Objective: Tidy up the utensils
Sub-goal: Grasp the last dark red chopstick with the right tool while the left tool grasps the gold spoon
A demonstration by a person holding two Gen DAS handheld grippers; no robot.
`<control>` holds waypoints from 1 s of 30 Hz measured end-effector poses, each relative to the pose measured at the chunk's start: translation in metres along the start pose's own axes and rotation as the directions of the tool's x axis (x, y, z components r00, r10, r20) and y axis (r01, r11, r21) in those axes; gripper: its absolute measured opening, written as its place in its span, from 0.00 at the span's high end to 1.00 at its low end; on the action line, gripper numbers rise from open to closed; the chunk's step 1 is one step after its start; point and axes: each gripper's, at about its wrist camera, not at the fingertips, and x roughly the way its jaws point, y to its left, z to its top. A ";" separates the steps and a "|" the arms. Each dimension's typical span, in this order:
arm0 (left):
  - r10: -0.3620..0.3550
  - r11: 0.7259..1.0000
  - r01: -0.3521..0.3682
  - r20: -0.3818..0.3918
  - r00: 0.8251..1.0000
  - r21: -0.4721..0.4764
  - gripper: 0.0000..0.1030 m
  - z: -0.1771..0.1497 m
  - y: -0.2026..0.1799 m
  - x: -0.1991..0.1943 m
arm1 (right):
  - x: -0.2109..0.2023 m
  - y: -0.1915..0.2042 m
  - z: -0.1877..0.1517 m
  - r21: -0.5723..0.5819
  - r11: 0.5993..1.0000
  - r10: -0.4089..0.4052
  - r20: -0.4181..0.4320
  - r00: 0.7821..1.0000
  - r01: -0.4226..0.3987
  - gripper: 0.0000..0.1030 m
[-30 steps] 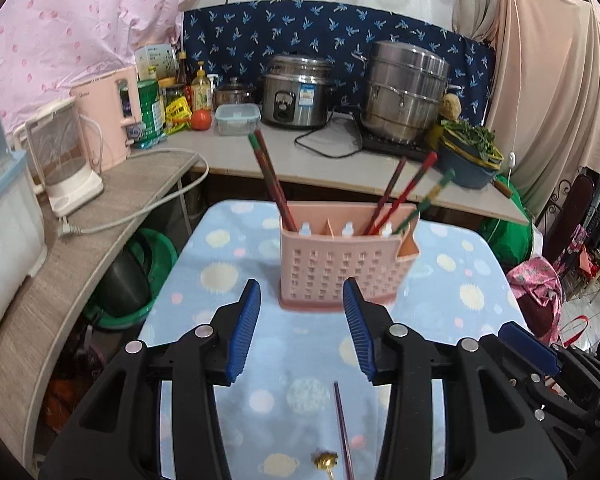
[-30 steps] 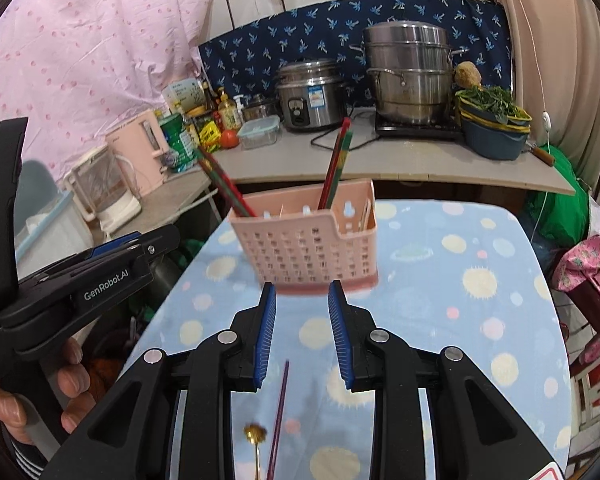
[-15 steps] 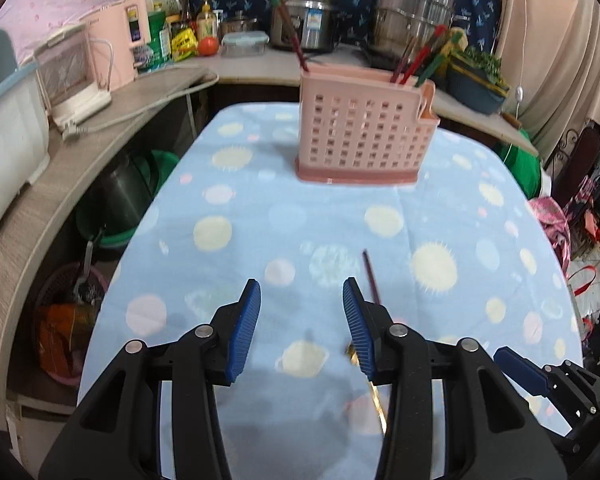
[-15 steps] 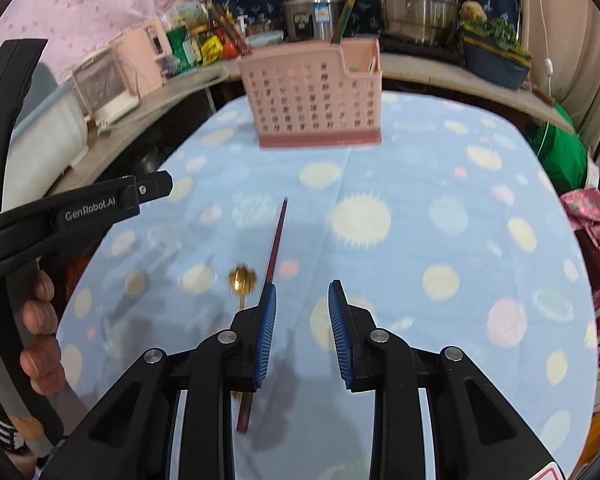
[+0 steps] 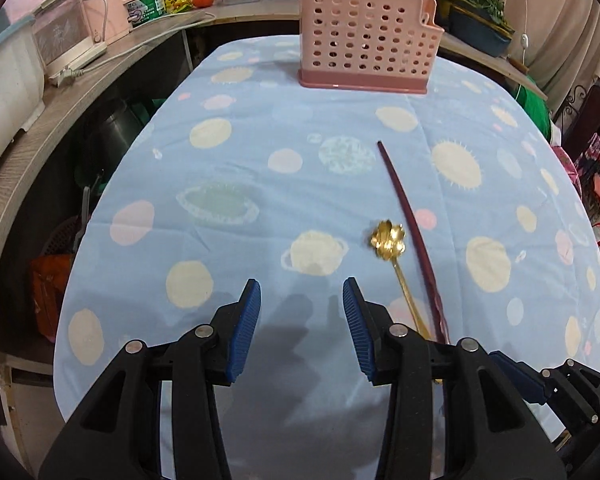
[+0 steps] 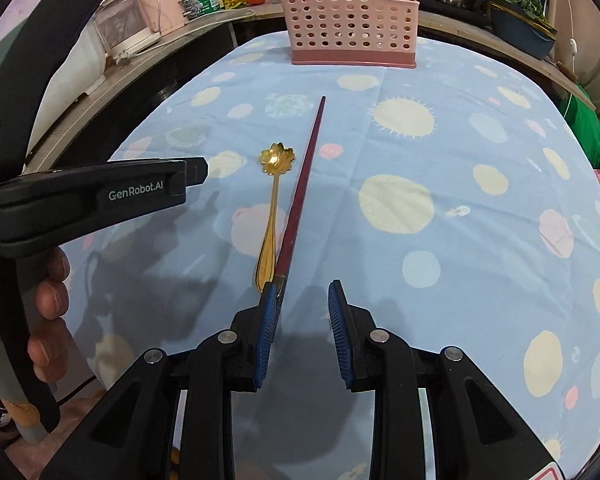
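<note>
The left gripper is held spread and empty above the near edge of the cloth, with nothing between its pads. The spoon and the chopstick are found to its right, on the near part of the cloth, side by side and almost parallel. Both long axes are aligned near to far, with a slight lean to the right at the far end. The spoon's flower-shaped bowl is at the far end; its handle is toward the near side, close against the chopstick.

The right gripper is likewise spread and empty. The chopstick's near end is seen at the tip of its left pad; contact cannot be confirmed. The right gripper is judged the nearer to both utensils, and a small shift to the left is judged sufficient to straddle the chopstick.

The caddy stands at the far end of the cloth, well apart from both utensils, directly ahead of the grippers.
</note>
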 end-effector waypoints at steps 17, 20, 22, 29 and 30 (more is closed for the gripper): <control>0.003 1.000 -0.003 -0.047 0.999 -0.001 0.60 -0.014 0.002 0.006 | 0.004 0.002 -0.006 -0.005 1.000 0.000 -0.002 1.000 0.000 0.79; 0.000 1.000 0.001 -0.050 0.999 0.003 0.60 -0.015 0.001 0.006 | 0.004 0.000 -0.006 0.003 1.000 -0.003 0.000 1.000 0.003 0.84; -0.002 1.000 0.003 -0.053 0.999 0.005 0.60 -0.015 0.000 0.007 | 0.004 -0.002 -0.006 0.008 1.000 -0.006 0.002 1.000 0.006 0.88; -0.015 1.000 0.016 -0.065 0.998 0.018 0.58 -0.019 -0.007 0.008 | 0.004 -0.011 -0.006 0.039 0.999 -0.010 0.010 1.000 0.009 0.93; -0.016 1.000 0.018 -0.066 0.998 0.020 0.53 -0.019 -0.008 0.007 | 0.004 -0.013 -0.006 0.045 0.999 -0.013 0.013 1.000 0.013 0.93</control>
